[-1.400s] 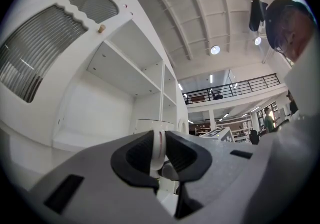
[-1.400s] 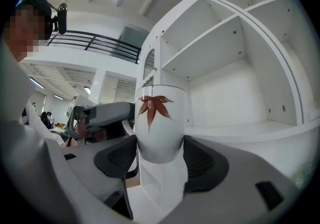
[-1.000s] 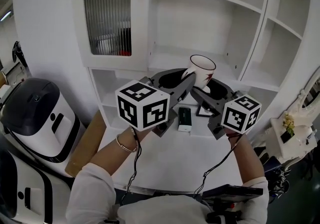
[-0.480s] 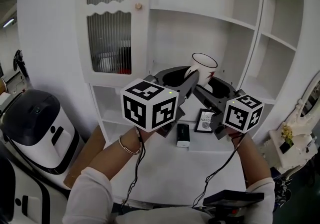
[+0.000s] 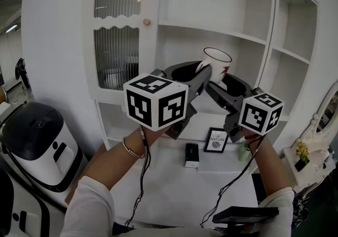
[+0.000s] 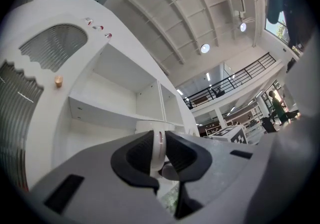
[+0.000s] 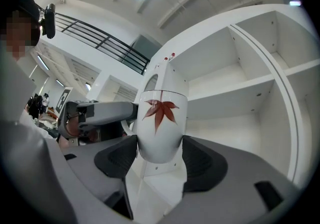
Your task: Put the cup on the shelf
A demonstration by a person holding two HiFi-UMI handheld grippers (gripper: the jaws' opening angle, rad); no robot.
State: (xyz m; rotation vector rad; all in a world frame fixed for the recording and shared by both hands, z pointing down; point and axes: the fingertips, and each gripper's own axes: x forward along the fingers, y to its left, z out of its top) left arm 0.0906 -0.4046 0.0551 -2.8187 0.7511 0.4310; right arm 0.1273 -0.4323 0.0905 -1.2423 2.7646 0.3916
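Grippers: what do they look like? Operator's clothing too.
Grey bodies on left gripper and right gripper, black curved pads; each carries a white cube of black square markers and a thin black cable. White sleeves; bracelet on left wrist.

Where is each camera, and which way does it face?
Head view: on the head, facing forward-down at the white shelf unit; shows forearms, left tool, right tool, white ceramic red-leaf cup.
Left gripper view: on left tool, looking up; jaws pinch the cup's thin part.
Right gripper view: on right tool, facing the shelves, jaws gripping the cup's body; left tool beyond.
All three share the cup.
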